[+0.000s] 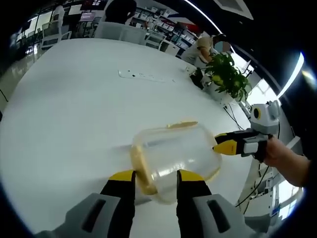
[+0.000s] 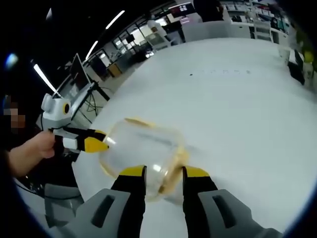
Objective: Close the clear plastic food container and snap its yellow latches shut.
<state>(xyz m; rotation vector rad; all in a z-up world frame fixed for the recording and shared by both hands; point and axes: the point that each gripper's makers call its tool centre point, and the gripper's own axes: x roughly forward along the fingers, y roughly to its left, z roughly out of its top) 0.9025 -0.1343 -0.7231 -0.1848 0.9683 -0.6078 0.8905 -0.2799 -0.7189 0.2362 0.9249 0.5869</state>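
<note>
**Clear container held between two grippers above the white desk**

The near end of the clear plastic food container (image 1: 173, 158) is partly hidden behind the yellow tips of the left gripper (image 1: 155, 177), so its exact hold there is hard to read. The jaws stand narrow, one on either side of the container's near edge, and appear to pinch it. In the right gripper view the same holds: the right gripper (image 2: 164, 174) has its jaws close together about the near rim of the container (image 2: 141, 151), and the contact point itself is masked by the yellow tips.

The yellow latches (image 1: 182, 124) show as pale yellow strips along the rim; through the see-through, glaring plastic I cannot tell whether they are snapped down or whether the lid is fully seated.

The container sits low over the white desk (image 1: 74, 99), near its edge. In the left gripper view its long axis runs from the near jaws out toward the right gripper (image 1: 222, 145), whose yellow tip meets the far end. A hand (image 1: 277, 151) holds that tool.

Far off, a potted plant (image 1: 227, 74) stands at the desk's edge, and a flat pale strip (image 1: 143, 76) lies on the desk, too small to identify.
</note>
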